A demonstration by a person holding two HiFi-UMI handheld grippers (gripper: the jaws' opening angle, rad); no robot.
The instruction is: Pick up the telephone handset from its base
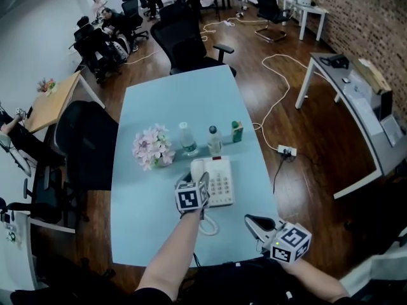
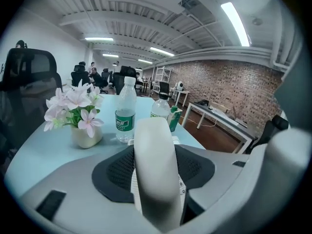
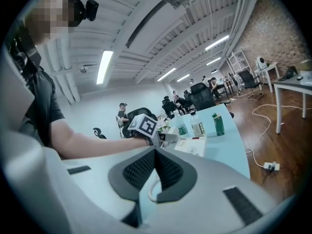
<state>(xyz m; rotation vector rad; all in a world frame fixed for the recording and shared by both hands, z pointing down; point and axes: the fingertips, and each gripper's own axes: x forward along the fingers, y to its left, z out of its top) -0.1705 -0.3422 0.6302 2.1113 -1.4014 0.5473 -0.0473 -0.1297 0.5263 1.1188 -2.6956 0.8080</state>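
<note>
The white telephone handset (image 1: 198, 169) is lifted a little above the left side of its white base (image 1: 221, 182), which lies on the light blue table (image 1: 159, 94). My left gripper (image 1: 202, 180) is shut on the handset. In the left gripper view the handset (image 2: 153, 165) fills the gap between the pads, with part of the base's keypad (image 2: 182, 184) showing behind it. A coiled cord (image 1: 208, 224) hangs from the handset toward the table's near edge. My right gripper (image 1: 250, 221) hovers at the near right of the table, shut and empty. Its pads (image 3: 168, 172) meet, and the base (image 3: 192, 146) lies ahead.
Behind the base stand a vase of pink flowers (image 1: 152, 146), two water bottles (image 1: 187, 138) (image 1: 215, 141) and a green carton (image 1: 236, 131). A black chair (image 1: 86, 145) stands at the table's left, another (image 1: 187, 43) at its far end. Cables cross the wooden floor on the right.
</note>
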